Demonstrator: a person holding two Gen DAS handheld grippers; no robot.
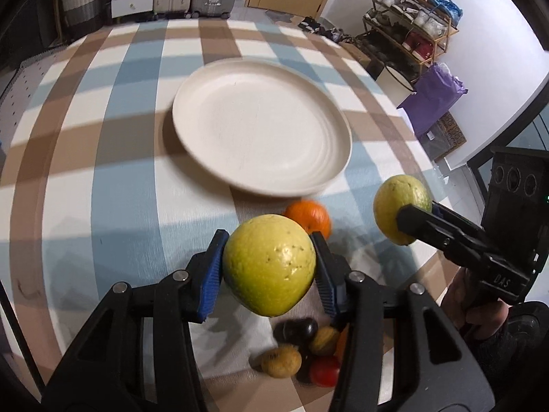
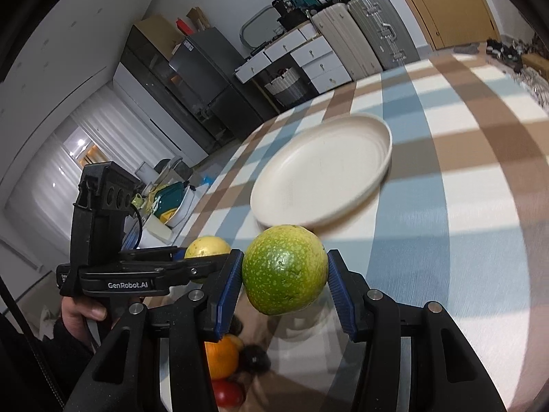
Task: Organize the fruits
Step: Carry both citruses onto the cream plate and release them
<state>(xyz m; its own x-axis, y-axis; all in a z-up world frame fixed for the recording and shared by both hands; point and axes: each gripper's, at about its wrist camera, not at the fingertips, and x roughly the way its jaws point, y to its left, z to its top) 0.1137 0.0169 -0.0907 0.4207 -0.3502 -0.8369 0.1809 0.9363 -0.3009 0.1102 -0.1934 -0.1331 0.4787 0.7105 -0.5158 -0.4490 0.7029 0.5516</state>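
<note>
My left gripper [image 1: 269, 267] is shut on a yellow-green guava [image 1: 269, 267], held above the checked tablecloth. My right gripper [image 2: 284, 279] is shut on a greener speckled guava [image 2: 284, 269]; it also shows at the right of the left wrist view as the right gripper [image 1: 405, 219] with its guava [image 1: 399, 202]. The left gripper [image 2: 202, 261] and its yellow guava [image 2: 206, 247] sit low at the left in the right wrist view. An empty white plate [image 1: 260, 127] [image 2: 322, 168] lies just beyond both. An orange [image 1: 308, 218] [image 2: 221, 357] rests on the cloth, with several small fruits [image 1: 302, 353] below my fingers.
The table's right edge [image 1: 405, 110] drops to a floor with a shoe rack [image 1: 408, 24] and purple bag. Suitcases and drawers stand beyond the far edge. A red fruit [image 2: 228, 393] and a dark fruit [image 2: 254, 357] lie near the orange.
</note>
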